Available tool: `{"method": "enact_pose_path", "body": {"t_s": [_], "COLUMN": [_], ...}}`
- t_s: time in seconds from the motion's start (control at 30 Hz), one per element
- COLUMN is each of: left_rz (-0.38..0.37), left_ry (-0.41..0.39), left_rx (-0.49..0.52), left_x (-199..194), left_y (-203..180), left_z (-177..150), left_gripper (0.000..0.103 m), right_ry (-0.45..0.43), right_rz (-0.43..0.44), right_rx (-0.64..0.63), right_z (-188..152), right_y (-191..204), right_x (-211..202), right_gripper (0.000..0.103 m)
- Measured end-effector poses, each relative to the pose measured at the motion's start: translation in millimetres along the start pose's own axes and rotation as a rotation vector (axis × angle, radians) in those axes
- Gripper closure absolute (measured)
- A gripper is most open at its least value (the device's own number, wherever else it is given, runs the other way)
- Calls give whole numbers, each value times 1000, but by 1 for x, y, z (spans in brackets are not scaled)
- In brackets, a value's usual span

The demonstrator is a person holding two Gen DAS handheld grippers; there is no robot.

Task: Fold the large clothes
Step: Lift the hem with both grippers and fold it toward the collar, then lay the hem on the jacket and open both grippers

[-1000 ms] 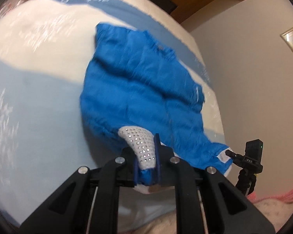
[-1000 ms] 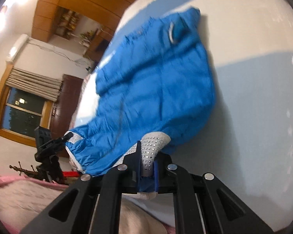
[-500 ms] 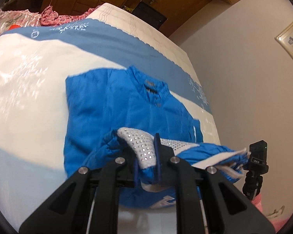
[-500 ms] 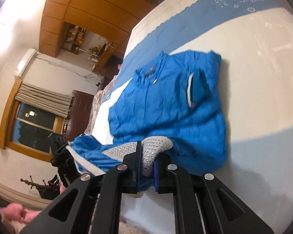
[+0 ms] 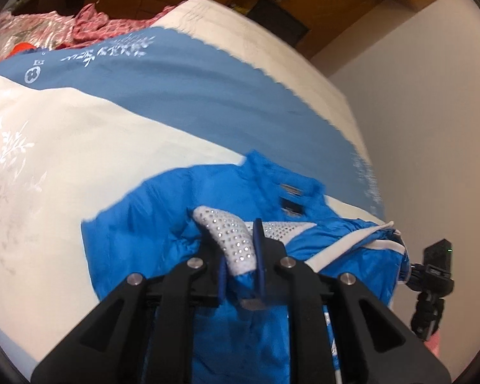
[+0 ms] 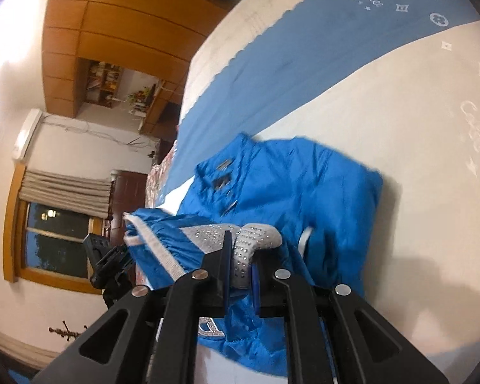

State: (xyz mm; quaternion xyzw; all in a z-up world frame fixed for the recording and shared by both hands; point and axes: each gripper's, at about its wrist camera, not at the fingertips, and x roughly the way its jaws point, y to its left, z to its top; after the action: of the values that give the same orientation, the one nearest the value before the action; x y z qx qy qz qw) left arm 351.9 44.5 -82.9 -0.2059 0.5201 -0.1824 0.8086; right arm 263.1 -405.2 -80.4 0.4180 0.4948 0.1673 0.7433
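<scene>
A bright blue jacket [image 5: 163, 224] lies on the bed, collar at the far end; it also shows in the right wrist view [image 6: 304, 192]. My left gripper [image 5: 240, 249] is shut on the jacket's hem at a white, silver-studded patch [image 5: 230, 236] and holds it lifted over the jacket's body. My right gripper [image 6: 240, 262] is shut on the other hem corner at a like studded patch [image 6: 256, 240], also lifted. The white-trimmed hem [image 5: 352, 249] hangs stretched between the two grippers.
The bed cover [image 5: 64, 166] is cream with a blue band [image 5: 208, 86]. Pink bedding [image 5: 80, 25] lies at the far left. A black camera on a tripod [image 5: 432, 275] stands beside the bed, near a white wall [image 5: 432, 128].
Both grippers have lifted the jacket's lower hem and carried it forward over the jacket toward the collar. The lower part now lies doubled over the upper part.
</scene>
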Motion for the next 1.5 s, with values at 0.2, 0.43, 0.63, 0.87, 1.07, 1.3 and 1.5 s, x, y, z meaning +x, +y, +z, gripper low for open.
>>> {"method": "enact_pose_path", "body": {"t_s": [0.2, 0.43, 0.63, 0.87, 1.07, 1.3, 1.5], "left_rz": [25, -11, -120, 138, 305, 279, 316], "left_ry": [59, 102, 90, -6, 16, -93, -82], "left_rx": [-76, -99, -51, 156, 320, 252, 220], "left_x": [45, 48, 6, -20, 4, -16, 6], "left_y": [22, 27, 20, 5, -16, -20, -24], "left_z": [17, 23, 15, -21, -60, -44, -15], "left_gripper": [90, 82, 39, 39, 71, 96, 96], "right_ry": [26, 43, -4, -4, 41, -20, -88], "right_rz": [-35, -33, -48, -198, -362, -477, -432], "right_rx": [63, 85, 6, -142, -263, -316, -226], "right_z": [34, 40, 29, 3, -20, -20, 4], "right_y": [-24, -36, -21, -4, 9, 22, 20], "right_x": [38, 45, 15, 6, 42, 43, 30], "right_gripper": [93, 83, 43, 43, 59, 97, 98]}}
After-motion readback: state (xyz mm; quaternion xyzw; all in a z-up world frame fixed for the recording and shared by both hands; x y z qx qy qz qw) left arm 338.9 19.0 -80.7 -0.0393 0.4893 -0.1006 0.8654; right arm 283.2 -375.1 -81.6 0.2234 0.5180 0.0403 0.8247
